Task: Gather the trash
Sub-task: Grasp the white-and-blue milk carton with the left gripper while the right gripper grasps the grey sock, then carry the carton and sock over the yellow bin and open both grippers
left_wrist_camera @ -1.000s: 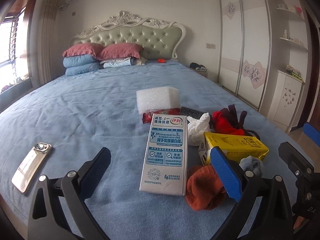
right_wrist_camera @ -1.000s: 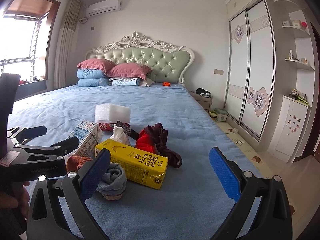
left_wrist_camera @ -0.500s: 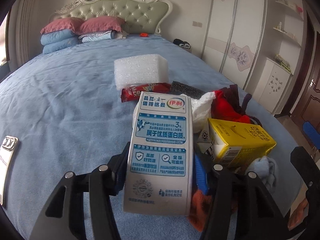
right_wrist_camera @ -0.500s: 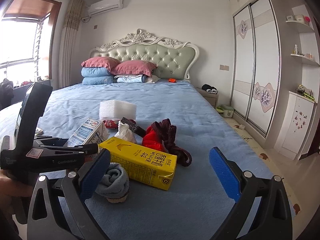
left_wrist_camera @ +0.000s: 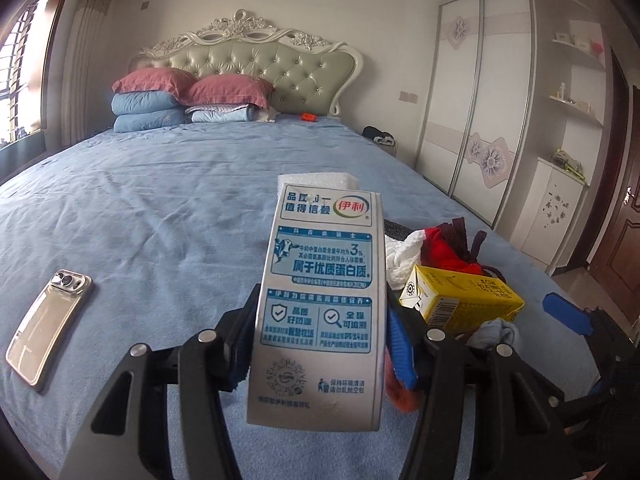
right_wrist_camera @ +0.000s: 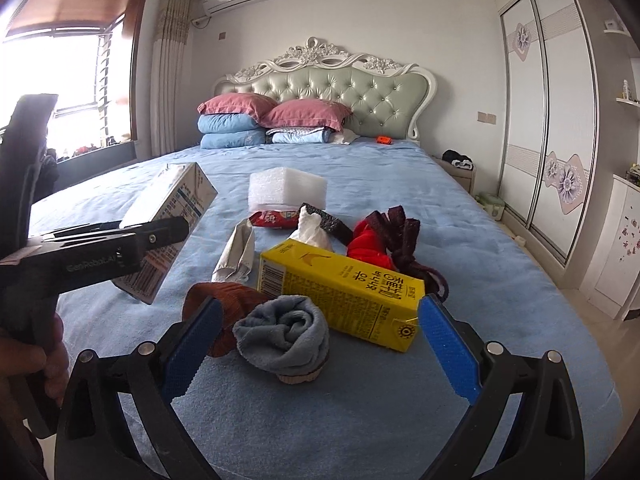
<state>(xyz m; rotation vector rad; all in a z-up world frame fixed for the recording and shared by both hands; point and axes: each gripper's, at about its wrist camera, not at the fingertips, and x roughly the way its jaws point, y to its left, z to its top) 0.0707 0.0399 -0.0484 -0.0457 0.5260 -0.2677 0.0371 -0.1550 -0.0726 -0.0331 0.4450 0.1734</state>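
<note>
My left gripper (left_wrist_camera: 320,344) is shut on a white and blue milk carton (left_wrist_camera: 320,300), pads pressing its two sides, and holds it tilted above the blue bed. The right wrist view shows the same carton (right_wrist_camera: 168,224) lifted at the left in that gripper (right_wrist_camera: 120,248). My right gripper (right_wrist_camera: 316,332) stands open low over the bed, with a rolled grey sock (right_wrist_camera: 284,336) between its fingers, untouched. A yellow drink carton (right_wrist_camera: 344,292) lies just behind the sock, and a brown sock (right_wrist_camera: 216,304) sits by the left finger.
Farther back lie a white foam block (right_wrist_camera: 286,190), a red snack wrapper (right_wrist_camera: 274,218), a white tissue (right_wrist_camera: 310,228), red and maroon cloth (right_wrist_camera: 384,240) and a beige sock (right_wrist_camera: 238,252). A phone (left_wrist_camera: 46,328) rests on the bed at the left. Wardrobes stand to the right.
The left gripper closed on the milk carton and lifted it off the bed, uncovering the beige sock. The right gripper moved forward and lower, up to the grey sock.
</note>
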